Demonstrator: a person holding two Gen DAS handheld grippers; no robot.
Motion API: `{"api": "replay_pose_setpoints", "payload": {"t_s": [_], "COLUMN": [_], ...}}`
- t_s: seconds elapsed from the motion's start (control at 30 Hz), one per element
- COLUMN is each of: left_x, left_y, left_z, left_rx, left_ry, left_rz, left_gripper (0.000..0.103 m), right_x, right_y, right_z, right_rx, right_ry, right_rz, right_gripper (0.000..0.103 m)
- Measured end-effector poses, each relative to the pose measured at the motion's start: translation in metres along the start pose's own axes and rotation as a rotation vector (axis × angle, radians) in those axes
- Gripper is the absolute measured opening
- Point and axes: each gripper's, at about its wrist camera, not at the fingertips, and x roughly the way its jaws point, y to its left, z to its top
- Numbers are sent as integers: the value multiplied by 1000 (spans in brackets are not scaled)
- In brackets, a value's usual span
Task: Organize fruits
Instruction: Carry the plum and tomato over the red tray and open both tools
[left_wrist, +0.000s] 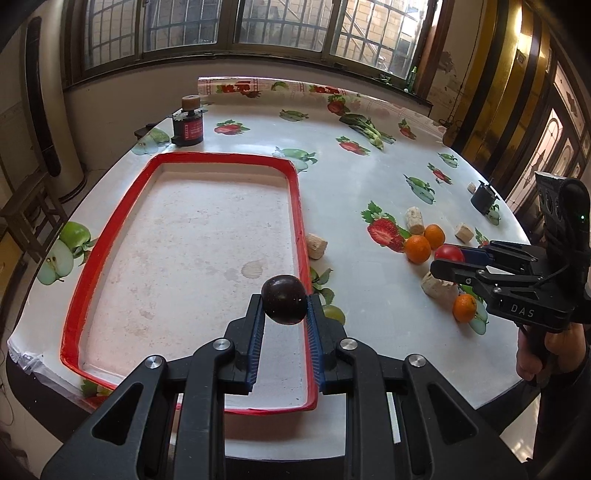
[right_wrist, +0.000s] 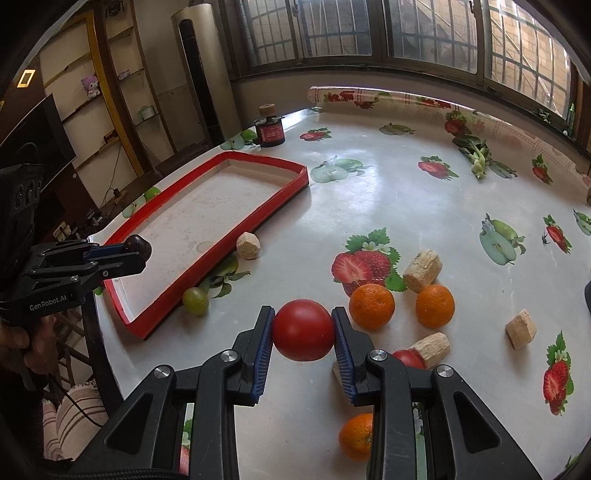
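The right tongs (right_wrist: 303, 330) carry "DAS" on their body and pinch a red tomato (right_wrist: 303, 329), while the left tongs (left_wrist: 284, 304), marked "GenRobot.AI", pinch a dark plum (left_wrist: 284, 300) above the near right part of the red-rimmed tray (left_wrist: 110, 206). On the bench (right_wrist: 388, 206) lie three oranges (right_wrist: 372, 306), two just beyond the right tongs and one beneath them, one green grape (right_wrist: 195, 301) to their left beside the tray, a second tomato (right_wrist: 408, 359) at their right, and at least five cork-like chunks (right_wrist: 423, 270). Both tongs slant downward, each on a handle gripped by a hand (left_wrist: 546, 354).
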Motion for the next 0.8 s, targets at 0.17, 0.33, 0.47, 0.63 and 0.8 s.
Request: {"api": "replay_pose_setpoints", "payload": {"t_s": [0.17, 0.33, 0.47, 0.63, 0.8], "left_x": [-3, -4, -5, -3, 4], "left_y": [17, 32, 47, 67, 84], "left_z": [-2, -4, -6, -8, -10], "left_rx": [-32, -55, -77, -110, -134], "left_ry": [-5, -3, -2, 7, 24], "left_rz": [25, 49, 70, 93, 112], "left_gripper": [20, 20, 20, 20, 20], "right_x": [10, 20, 33, 57, 87], "right_y": [18, 44, 65, 89, 105], "right_z": [10, 24, 39, 55, 73], "right_rx": [-26, -66, -92, -107, -109], "right_ry": [3, -1, -2, 8, 37], "right_rz": [40, 90, 137, 183, 219], "right_gripper": [32, 32, 32, 32, 32]}}
